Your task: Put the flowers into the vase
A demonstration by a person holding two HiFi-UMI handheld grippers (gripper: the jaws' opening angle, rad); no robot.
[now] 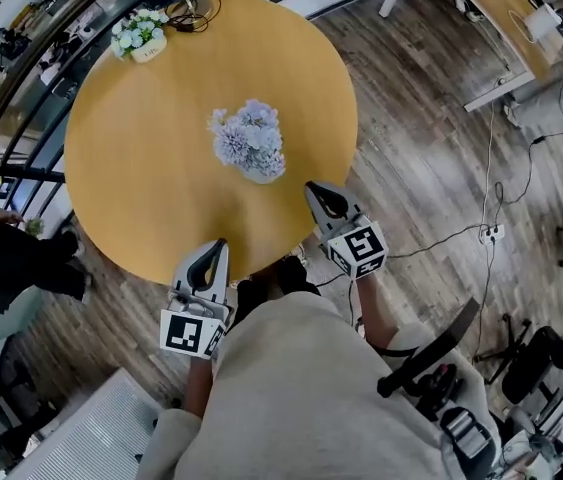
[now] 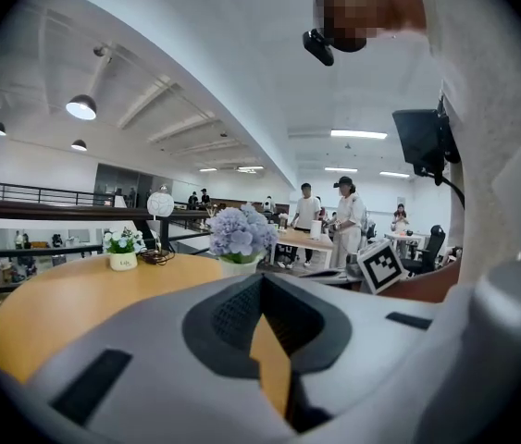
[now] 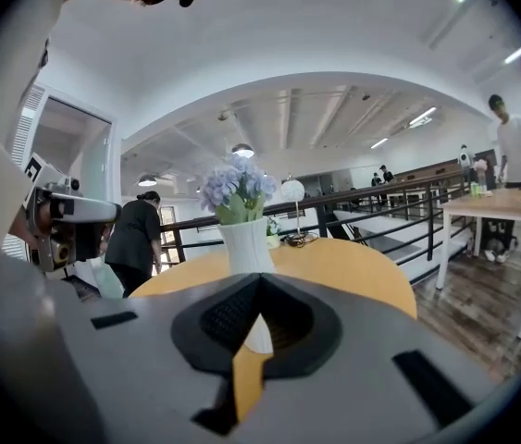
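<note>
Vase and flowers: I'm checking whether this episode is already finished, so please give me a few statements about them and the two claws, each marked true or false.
1. The purple flowers stand in the white vase. True.
2. The vase lies tipped on its side. False: it stands upright near the middle of the table.
3. The right claw is shut with nothing in it. True.
4. The left claw grips a flower stem. False: its jaws are together and empty, at the table's near edge.
5. A small pot of white flowers stands apart from the vase, near the table's far edge. True.
</note>
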